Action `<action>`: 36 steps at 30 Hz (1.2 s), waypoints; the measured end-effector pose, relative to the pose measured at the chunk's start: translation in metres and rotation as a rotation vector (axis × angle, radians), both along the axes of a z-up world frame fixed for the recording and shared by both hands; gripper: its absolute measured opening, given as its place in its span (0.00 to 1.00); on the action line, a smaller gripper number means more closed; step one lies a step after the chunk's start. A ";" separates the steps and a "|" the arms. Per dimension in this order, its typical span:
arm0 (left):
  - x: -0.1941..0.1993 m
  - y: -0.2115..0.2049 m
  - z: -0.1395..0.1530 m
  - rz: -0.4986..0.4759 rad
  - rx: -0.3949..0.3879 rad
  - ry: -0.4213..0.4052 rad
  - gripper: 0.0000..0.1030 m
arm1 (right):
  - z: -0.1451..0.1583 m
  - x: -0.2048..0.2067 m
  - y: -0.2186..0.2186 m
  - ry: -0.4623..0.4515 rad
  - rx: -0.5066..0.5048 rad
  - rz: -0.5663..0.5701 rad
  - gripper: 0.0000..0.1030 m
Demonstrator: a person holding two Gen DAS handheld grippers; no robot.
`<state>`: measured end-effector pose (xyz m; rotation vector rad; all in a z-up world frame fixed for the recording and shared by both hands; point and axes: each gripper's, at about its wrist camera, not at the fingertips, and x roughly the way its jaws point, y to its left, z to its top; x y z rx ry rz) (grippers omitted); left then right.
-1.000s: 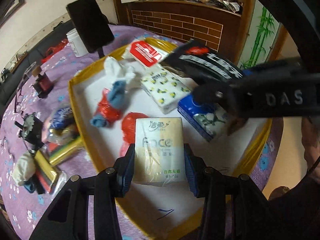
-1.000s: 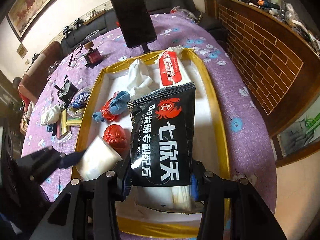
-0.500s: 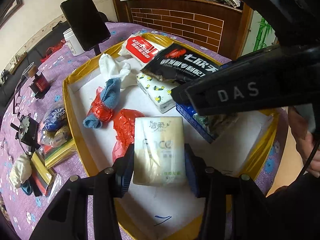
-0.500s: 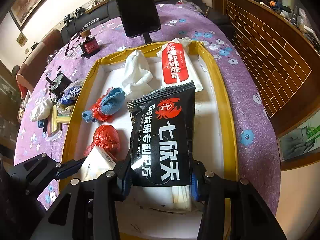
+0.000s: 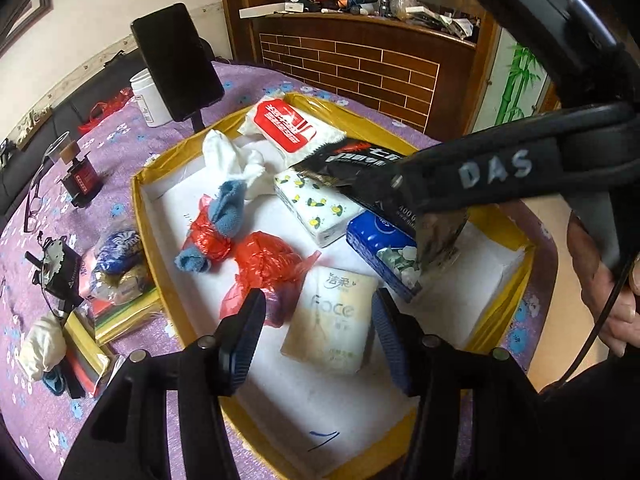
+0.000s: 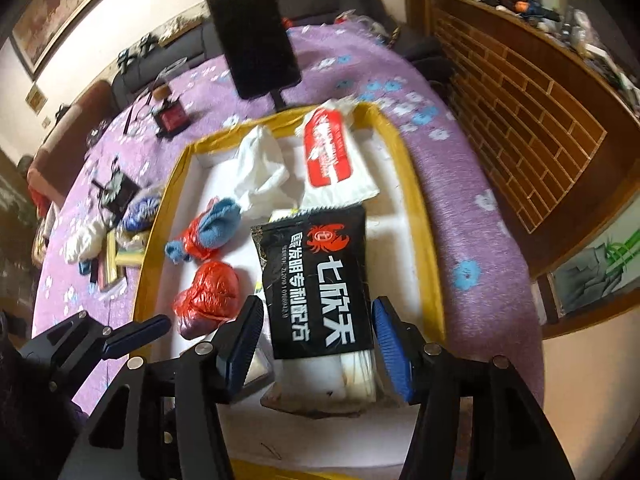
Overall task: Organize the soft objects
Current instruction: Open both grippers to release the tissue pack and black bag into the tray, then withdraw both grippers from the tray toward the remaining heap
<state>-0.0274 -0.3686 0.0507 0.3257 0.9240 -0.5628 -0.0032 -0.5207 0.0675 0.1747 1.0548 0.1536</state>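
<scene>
The left tongs [image 5: 318, 320] had just opened around a pale yellow tissue pack [image 5: 332, 320] lying in the yellow-edged tray [image 5: 138, 216]. The right tongs [image 6: 318, 332] had just opened around a black packet [image 6: 320, 280].

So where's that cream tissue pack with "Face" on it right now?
In the left wrist view the cream tissue pack lies low and centre in the yellow-rimmed tray, between the red plastic bag and the blue tissue pack.

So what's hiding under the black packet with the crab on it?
The black packet lies across a flowery tissue pack and a blue tissue pack. The right tongs block the view of its near end, so what sits beneath there stays hidden.
</scene>
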 end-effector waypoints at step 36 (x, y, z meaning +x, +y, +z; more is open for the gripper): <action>-0.056 0.345 0.025 0.469 -0.028 -0.025 0.53 | -0.006 0.075 0.329 0.058 0.150 0.331 0.60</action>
